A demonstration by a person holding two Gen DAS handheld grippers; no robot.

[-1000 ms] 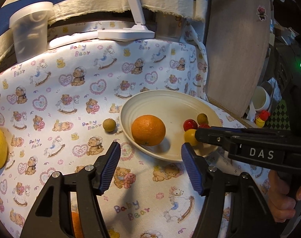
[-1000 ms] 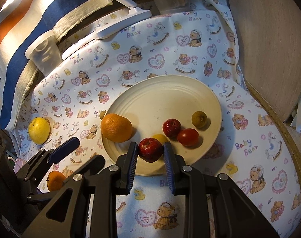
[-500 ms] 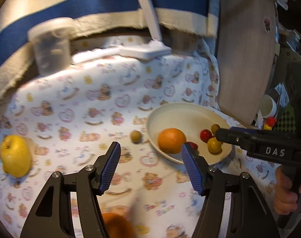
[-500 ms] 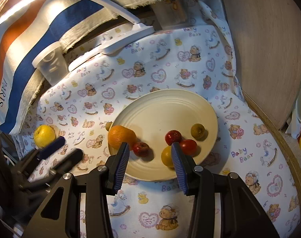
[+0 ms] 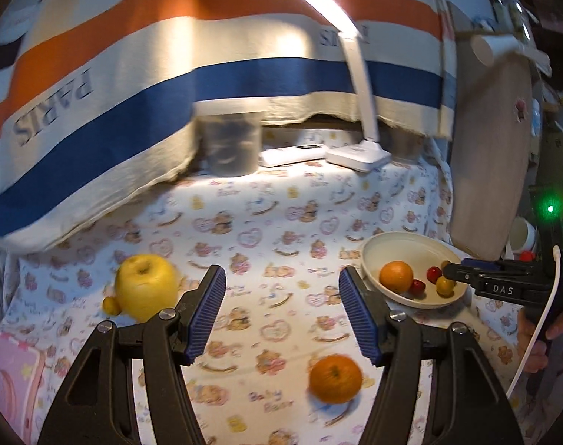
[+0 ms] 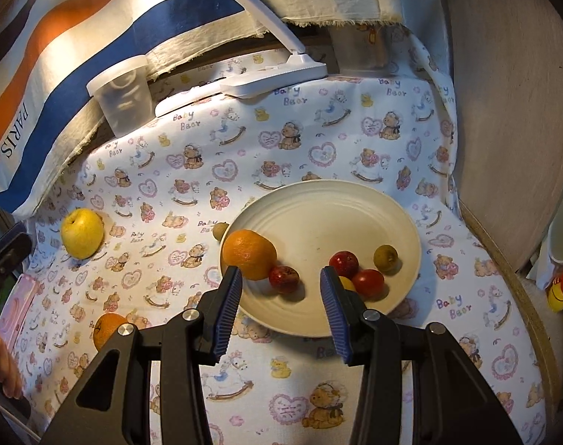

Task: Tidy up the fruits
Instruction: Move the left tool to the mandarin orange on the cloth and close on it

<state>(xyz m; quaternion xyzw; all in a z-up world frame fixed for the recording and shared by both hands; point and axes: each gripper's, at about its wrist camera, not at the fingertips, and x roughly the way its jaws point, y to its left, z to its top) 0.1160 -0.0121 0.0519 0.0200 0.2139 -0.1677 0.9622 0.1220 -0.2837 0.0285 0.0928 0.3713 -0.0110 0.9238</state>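
Observation:
A cream plate point(image 6: 318, 185) on the bear-print cloth holds an orange point(image 6: 248, 254), a small red apple point(image 6: 284, 279), another red fruit point(image 6: 343, 263), a tomato point(image 6: 368, 282), a greenish-brown fruit point(image 6: 385, 257) and a half-hidden yellow one. My right gripper point(image 6: 280, 278) stands open over the plate's near rim; the small red apple lies free on the plate beyond its pads. My left gripper point(image 5: 283, 285) is open and holds nothing, with a yellow apple point(image 5: 146, 287) ahead to its left and a loose orange point(image 5: 335, 378) low between its fingers. The plate point(image 5: 411, 237) lies to its right.
A small greenish fruit point(image 6: 219, 230) sits on the cloth beside the plate. A clear tub point(image 6: 120, 92), a white lamp base point(image 6: 281, 78) and a striped towel line the back. A round wooden board point(image 6: 511, 111) leans at right, a pink item point(image 5: 10, 374) at left.
My right gripper opened, left the small red apple on the plate and drew back a little. My left gripper swung left, away from the plate, bringing the yellow apple and loose orange into view.

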